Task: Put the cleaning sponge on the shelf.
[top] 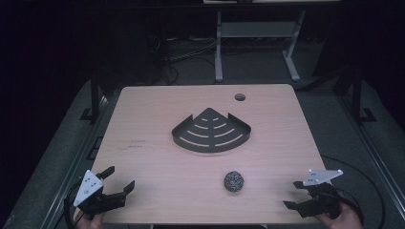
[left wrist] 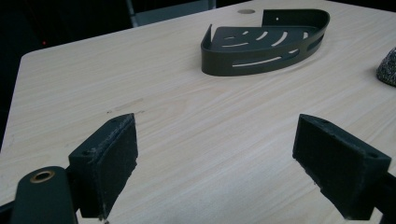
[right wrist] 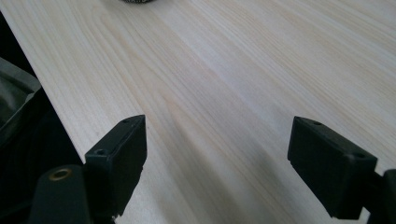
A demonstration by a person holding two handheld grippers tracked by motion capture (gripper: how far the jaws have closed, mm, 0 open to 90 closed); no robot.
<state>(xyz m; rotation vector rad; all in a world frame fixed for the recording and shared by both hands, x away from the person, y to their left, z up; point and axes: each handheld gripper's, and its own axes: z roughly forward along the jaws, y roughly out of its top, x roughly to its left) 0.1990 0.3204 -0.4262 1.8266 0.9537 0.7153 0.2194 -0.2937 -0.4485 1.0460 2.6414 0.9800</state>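
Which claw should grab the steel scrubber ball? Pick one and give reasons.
Probably the right claw. The steel scrubber ball lies right of the table's middle, nearer that claw than the left claw. Both stand open and empty with bare wood ahead, so neither has to release anything first.

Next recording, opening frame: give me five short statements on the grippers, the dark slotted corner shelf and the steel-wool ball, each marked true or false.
1. The dark metal quarter-round slotted shelf lies near the middle of the light wooden table. True.
2. The grey steel-wool scouring ball sits inside the shelf. False: it lies on the table, nearer the person.
3. The left gripper is open and empty. True.
4. The right gripper is shut on the ball. False: it is open and holds nothing.
5. The ball lies nearer the right gripper. True.
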